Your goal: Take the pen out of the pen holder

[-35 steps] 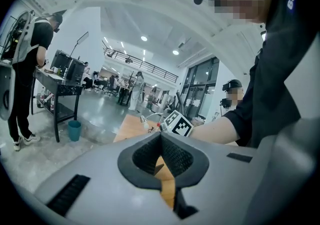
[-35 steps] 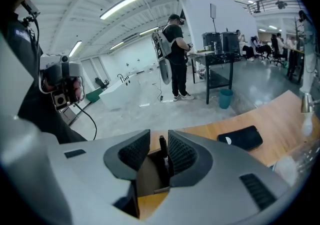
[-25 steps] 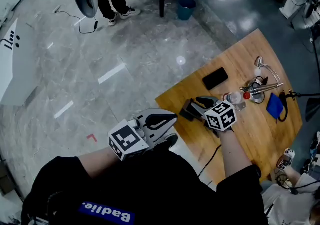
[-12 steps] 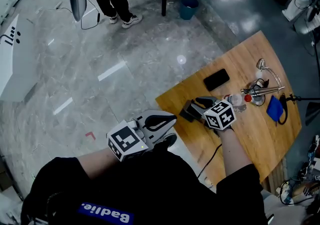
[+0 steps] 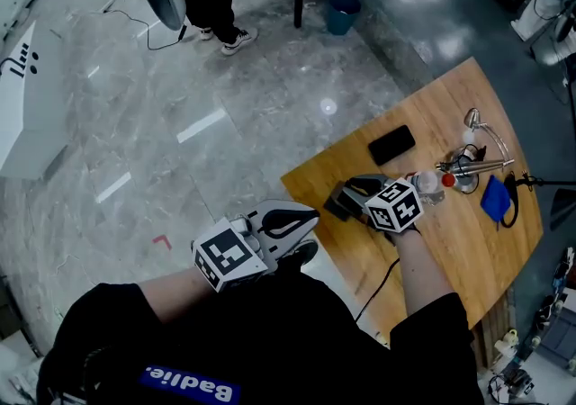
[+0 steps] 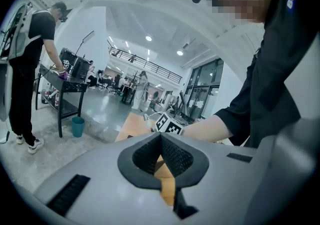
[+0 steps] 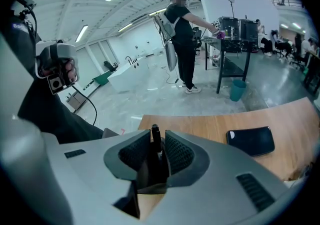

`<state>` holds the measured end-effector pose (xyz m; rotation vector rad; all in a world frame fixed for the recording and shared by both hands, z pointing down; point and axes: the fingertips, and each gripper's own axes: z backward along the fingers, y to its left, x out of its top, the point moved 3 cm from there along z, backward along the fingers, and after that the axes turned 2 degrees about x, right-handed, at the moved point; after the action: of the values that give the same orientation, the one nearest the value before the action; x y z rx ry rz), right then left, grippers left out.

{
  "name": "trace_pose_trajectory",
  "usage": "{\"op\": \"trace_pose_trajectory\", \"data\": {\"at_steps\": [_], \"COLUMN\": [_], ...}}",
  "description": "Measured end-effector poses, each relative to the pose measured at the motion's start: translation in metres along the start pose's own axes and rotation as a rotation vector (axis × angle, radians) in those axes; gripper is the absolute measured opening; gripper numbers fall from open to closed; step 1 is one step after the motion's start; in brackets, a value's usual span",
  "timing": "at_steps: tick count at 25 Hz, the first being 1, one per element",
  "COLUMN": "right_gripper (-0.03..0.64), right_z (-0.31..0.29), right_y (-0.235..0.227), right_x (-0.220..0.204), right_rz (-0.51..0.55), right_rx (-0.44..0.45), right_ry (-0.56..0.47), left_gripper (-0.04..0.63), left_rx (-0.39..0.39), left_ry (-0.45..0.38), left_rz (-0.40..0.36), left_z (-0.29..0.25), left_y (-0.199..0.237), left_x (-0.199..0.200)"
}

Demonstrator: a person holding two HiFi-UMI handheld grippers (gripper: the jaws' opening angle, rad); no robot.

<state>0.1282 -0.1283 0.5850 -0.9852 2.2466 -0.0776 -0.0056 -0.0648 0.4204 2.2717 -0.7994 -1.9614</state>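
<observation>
Jaws of the right gripper (image 7: 158, 139) stay clamped on the pen (image 7: 156, 146) (left gripper (image 6: 161, 139): pressed together, unmoved).

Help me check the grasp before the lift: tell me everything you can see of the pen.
The pen is slim and dark, plastic by its look, with a rounded top end. It stands upright between the fingers of the right gripper, which close on its sides. Its lower part sinks into the dark pen holder near the edge of the wooden table, so it is not out yet. The head view does not show it clearly.
</observation>
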Motion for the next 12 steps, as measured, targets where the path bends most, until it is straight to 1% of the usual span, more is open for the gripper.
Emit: {"op": "trace_pose_trajectory", "data": {"at_steps": [4,12], "right_gripper": [0.062,0.052], "right_z": [-0.0007,0.0059], "right_y": [-0.0002,0.0013], "right_x": [0.0001,0.0034], "right_rz": [0.008,0.006], "right_rx": [0.005,0.004], "right_ry": [0.005,-0.003], "left_gripper": [-0.002,-0.002], "left_rx": [0.003,0.0], "left_ry": [0.002,0.002], "left_rz": [0.0,-0.005], "left_z": [-0.001,0.0004], "left_y": [0.0,-0.0009], "left_x": [0.0003,0.0008]}}
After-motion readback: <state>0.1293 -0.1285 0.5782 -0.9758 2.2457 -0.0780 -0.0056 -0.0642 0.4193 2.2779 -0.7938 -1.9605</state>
